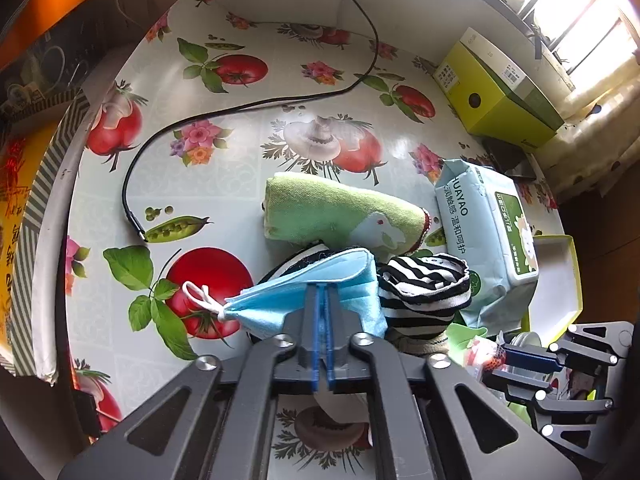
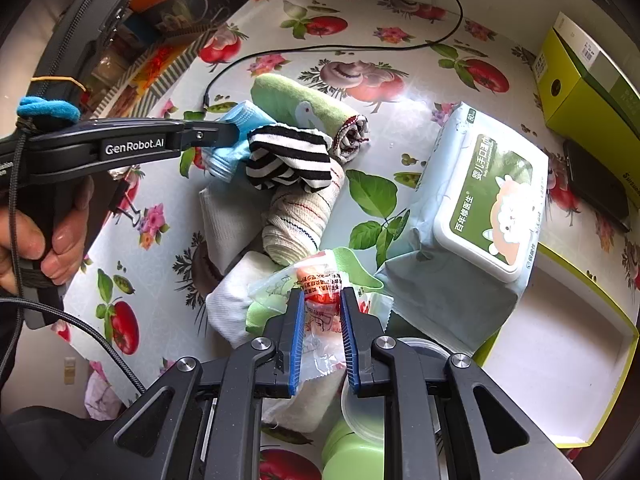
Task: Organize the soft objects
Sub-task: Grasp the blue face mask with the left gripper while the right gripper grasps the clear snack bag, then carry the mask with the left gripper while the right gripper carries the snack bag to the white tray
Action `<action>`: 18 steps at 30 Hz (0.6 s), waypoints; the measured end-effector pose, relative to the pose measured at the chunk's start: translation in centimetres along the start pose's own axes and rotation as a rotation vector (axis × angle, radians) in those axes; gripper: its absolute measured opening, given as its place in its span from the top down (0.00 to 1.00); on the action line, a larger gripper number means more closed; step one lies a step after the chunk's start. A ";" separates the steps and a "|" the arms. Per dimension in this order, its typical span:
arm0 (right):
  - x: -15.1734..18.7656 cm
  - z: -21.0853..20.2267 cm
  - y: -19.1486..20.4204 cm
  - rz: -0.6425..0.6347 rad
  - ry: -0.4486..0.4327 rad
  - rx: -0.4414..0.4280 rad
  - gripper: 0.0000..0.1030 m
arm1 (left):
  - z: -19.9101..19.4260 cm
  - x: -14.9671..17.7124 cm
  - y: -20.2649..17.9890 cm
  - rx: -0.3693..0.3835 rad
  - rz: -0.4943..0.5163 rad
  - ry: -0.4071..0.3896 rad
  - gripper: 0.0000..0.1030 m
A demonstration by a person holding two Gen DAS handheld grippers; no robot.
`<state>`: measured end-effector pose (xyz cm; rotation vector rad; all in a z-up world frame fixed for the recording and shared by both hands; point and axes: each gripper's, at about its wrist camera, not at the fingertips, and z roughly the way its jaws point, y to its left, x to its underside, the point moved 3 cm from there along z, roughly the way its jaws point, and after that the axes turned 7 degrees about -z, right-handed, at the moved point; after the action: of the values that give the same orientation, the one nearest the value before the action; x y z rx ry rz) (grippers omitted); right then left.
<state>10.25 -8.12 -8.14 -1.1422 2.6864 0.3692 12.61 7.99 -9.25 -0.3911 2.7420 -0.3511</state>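
My left gripper (image 1: 322, 292) is shut on a folded blue face mask (image 1: 320, 300) and holds it above the pile of soft things; it also shows in the right wrist view (image 2: 236, 130), with the mask (image 2: 232, 148) in its tips. My right gripper (image 2: 320, 300) is closed on a clear crinkly plastic packet with red print (image 2: 320, 300); it shows at the lower right of the left wrist view (image 1: 500, 354). A rolled green towel (image 1: 340, 212), a black-and-white striped sock (image 1: 424, 284), a beige striped sock roll (image 2: 300, 220) and white cloths (image 2: 232, 216) lie beneath.
A pale blue wet-wipes pack (image 2: 476, 216) lies to the right, partly over an open lime-green box tray (image 2: 568, 344). A lime-green box (image 1: 496, 88) stands at the back right. A black cable (image 1: 224, 116) runs across the fruit-print tablecloth (image 1: 224, 184). A green lidded container (image 2: 352, 448) sits under my right gripper.
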 end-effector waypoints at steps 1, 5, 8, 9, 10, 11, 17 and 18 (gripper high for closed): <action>0.0 -0.1 0.0 0.001 -0.002 0.000 0.84 | -0.1 0.0 0.0 -0.002 0.003 -0.005 1.00; 0.1 -0.4 0.1 0.002 -0.011 0.002 0.84 | -0.7 0.1 0.2 -0.006 -0.008 -0.027 1.00; 0.2 -0.7 0.2 0.002 -0.017 0.001 0.84 | -1.6 0.1 0.5 -0.006 -0.027 -0.051 1.00; 0.3 -0.8 0.2 0.001 -0.020 0.001 0.84 | -2.0 0.0 0.5 -0.008 -0.030 -0.063 1.00; 0.3 -0.9 0.2 0.001 -0.022 0.000 0.84 | -2.4 0.0 0.7 -0.013 -0.033 -0.077 1.00; 0.3 -1.0 0.3 0.001 -0.024 0.000 0.84 | -2.7 0.0 0.8 -0.012 -0.037 -0.083 1.00; 0.5 -1.2 0.4 0.001 -0.029 0.001 0.84 | -2.4 -0.3 0.2 0.028 0.005 -0.048 0.92; 0.5 -1.2 0.4 0.001 -0.029 0.002 0.84 | -2.4 -0.3 0.0 0.029 0.012 -0.049 0.82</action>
<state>9.56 -8.54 -7.06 -1.1264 2.6617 0.3809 11.98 8.55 -7.01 -0.3709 2.6870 -0.3729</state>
